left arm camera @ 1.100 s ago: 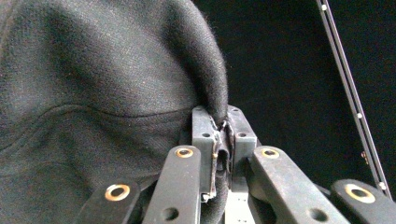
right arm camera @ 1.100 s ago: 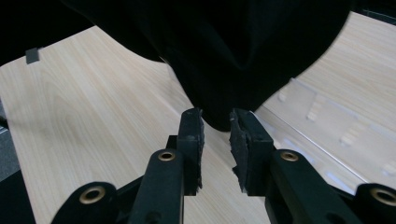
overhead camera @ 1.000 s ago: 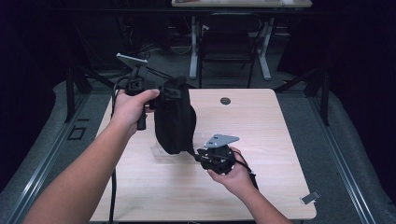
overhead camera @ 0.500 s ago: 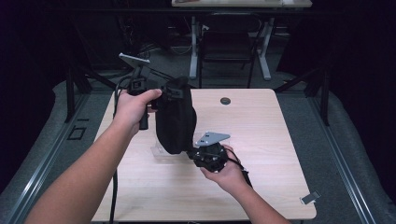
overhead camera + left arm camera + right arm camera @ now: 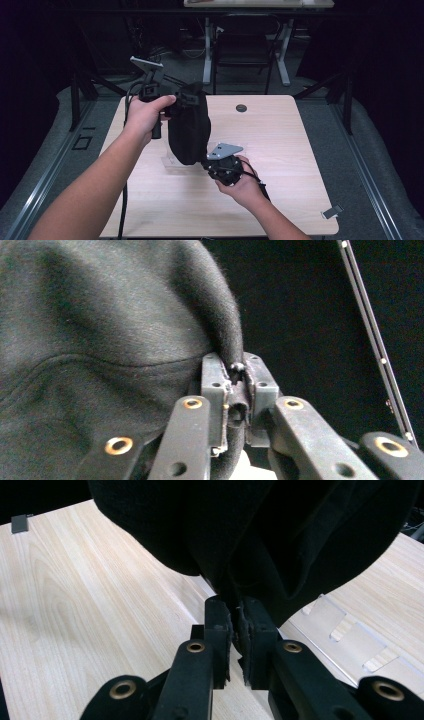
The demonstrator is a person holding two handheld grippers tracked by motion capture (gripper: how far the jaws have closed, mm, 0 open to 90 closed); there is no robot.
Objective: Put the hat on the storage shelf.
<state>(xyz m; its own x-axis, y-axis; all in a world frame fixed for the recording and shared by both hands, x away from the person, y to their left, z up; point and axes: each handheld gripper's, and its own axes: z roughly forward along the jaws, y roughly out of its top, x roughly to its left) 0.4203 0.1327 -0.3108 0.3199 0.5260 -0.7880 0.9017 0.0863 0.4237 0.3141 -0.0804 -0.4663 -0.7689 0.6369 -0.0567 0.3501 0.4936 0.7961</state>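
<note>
High view: a black fabric bag (image 5: 188, 131) hangs upright above the wooden surface (image 5: 280, 150), long axis vertical, its top edge clamped in the left tongs (image 5: 176, 102), whose jaws have just eased slightly. The right tongs (image 5: 212, 161) have just been closing and pinch the bag's lower edge. A clear plastic holder (image 5: 350, 637) lies beneath. No writing is legible; the bag's contents are hidden.

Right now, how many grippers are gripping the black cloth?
2: the left gripper pinches the black cloth at its top edge; the right gripper, jaws just closing, pinches its bottom edge above the table.
</note>
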